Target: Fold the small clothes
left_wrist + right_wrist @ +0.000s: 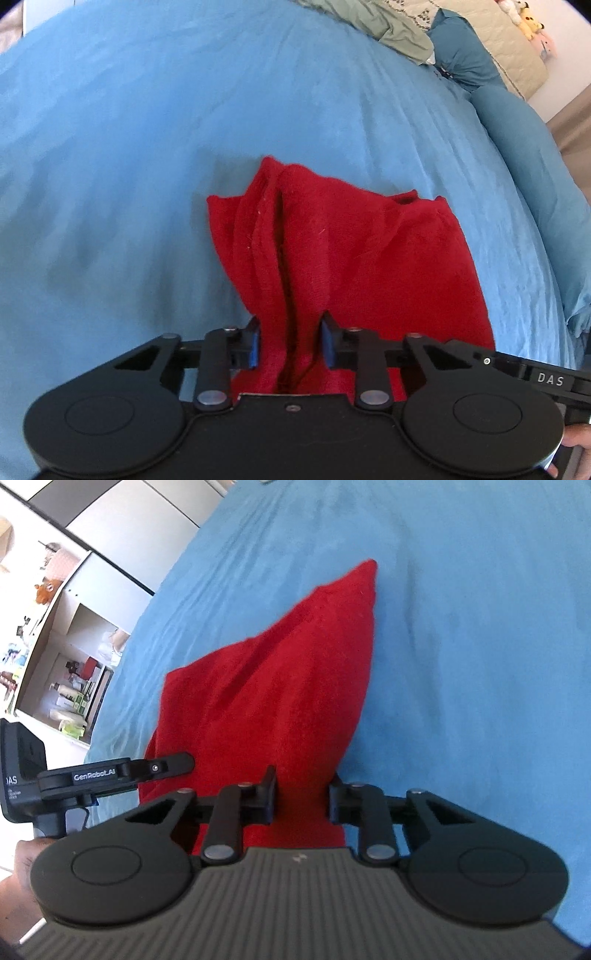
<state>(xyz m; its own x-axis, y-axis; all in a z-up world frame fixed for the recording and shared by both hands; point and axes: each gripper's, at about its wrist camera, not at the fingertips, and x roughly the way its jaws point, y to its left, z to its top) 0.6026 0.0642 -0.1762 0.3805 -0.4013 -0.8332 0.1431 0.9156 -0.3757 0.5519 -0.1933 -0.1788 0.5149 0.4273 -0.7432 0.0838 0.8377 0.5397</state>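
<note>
A small red knitted garment (332,251) hangs bunched between both grippers above the blue bed sheet (147,147). My left gripper (290,339) is shut on one bunched edge of it, cloth filling the gap between the blue pads. My right gripper (303,794) is shut on another edge of the same red garment (280,686), which stretches away to a point. The left gripper's body (110,771) shows at the left of the right wrist view, beside the cloth.
The blue sheet (480,627) covers the bed all around. Blue pillows (461,55) and a pale quilt (509,48) lie at the far right. Shelves with bottles and boxes (70,694) stand beyond the bed's left edge.
</note>
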